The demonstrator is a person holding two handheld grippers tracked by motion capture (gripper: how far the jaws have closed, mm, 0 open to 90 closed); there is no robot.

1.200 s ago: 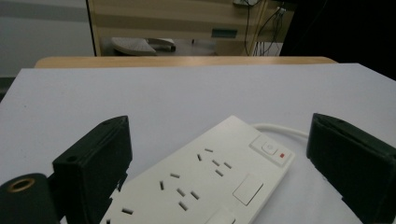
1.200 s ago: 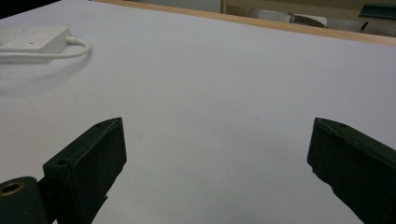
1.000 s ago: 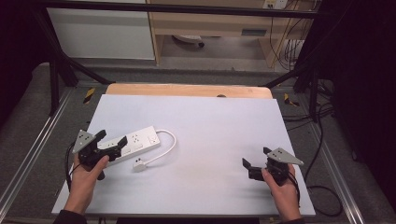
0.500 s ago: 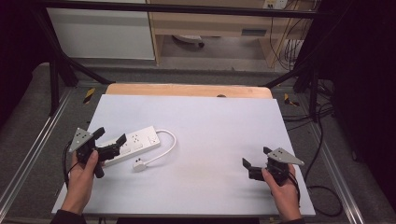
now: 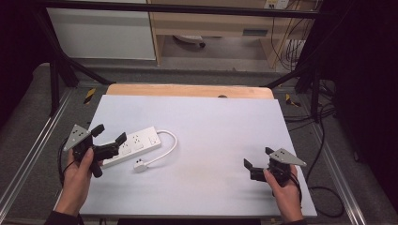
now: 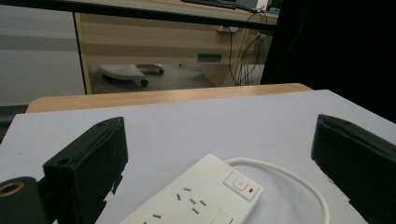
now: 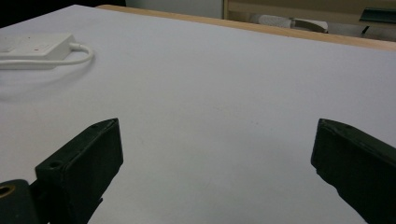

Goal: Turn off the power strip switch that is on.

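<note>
Jaws on both grippers stand wide apart, gripping nothing. Largest is the table (image 5: 197, 126), its pale top running to a wooden strip along the far edge. On its left half lies the white power strip (image 5: 129, 146), long axis slanting from near-left to far-right, switch end pointing toward the far right. Its near end sits under the left gripper (image 5: 109, 139), so that part is hidden from above (the left gripper view also cuts it off at the bottom edge). From the switch end the white cord (image 5: 164, 145) loops round to the plug (image 5: 139, 165), which lies just beside the strip's near side. The right gripper (image 5: 256, 162) hovers well apart over the right near corner.
</note>
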